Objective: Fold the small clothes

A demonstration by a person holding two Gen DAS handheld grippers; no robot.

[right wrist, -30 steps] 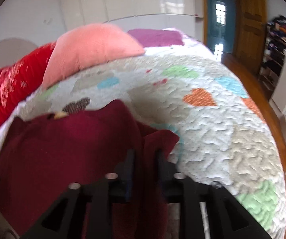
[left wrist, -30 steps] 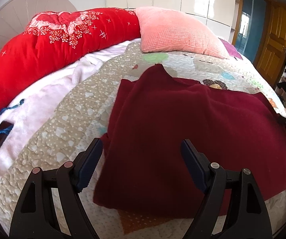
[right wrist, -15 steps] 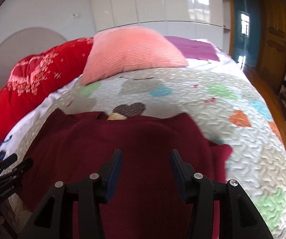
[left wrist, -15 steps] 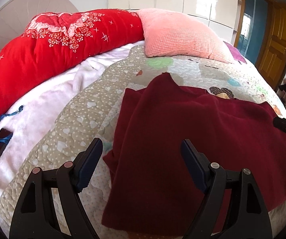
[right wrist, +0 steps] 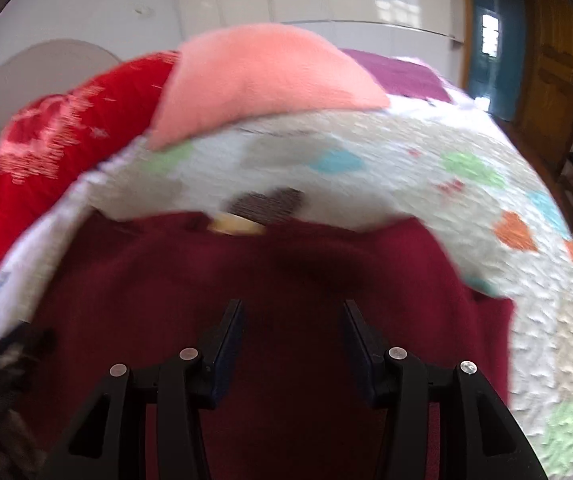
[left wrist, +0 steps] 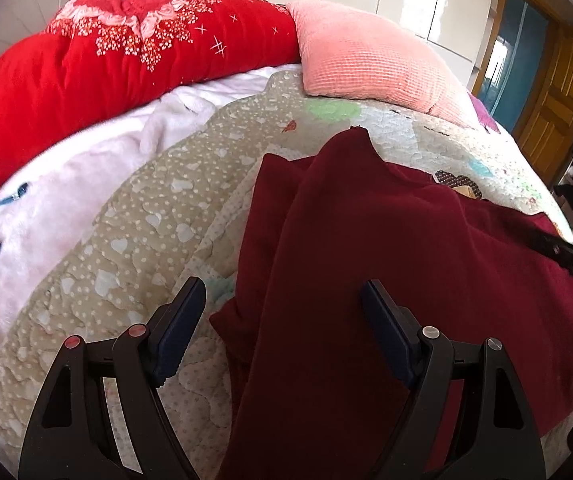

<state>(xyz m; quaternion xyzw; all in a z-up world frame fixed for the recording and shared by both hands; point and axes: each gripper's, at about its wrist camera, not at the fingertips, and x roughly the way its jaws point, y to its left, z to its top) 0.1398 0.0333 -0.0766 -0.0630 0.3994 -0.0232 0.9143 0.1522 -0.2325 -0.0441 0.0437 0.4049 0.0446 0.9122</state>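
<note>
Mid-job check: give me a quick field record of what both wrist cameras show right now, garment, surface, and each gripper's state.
garment: dark red garment, partly folded, lying on the quilt
surface: heart-patterned quilt on a bed
left gripper: open, holding nothing, over the garment's left edge
right gripper: open, holding nothing, above the garment
behind: red bolster, pink pillow
image quality: right wrist view blurred

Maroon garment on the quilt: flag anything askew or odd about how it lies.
The maroon garment is not folded square: a pointed flap sticks out past its far edge toward the pink pillow, and its left edge shows uneven stacked layers. Both the left gripper and right gripper are open above it.
</note>
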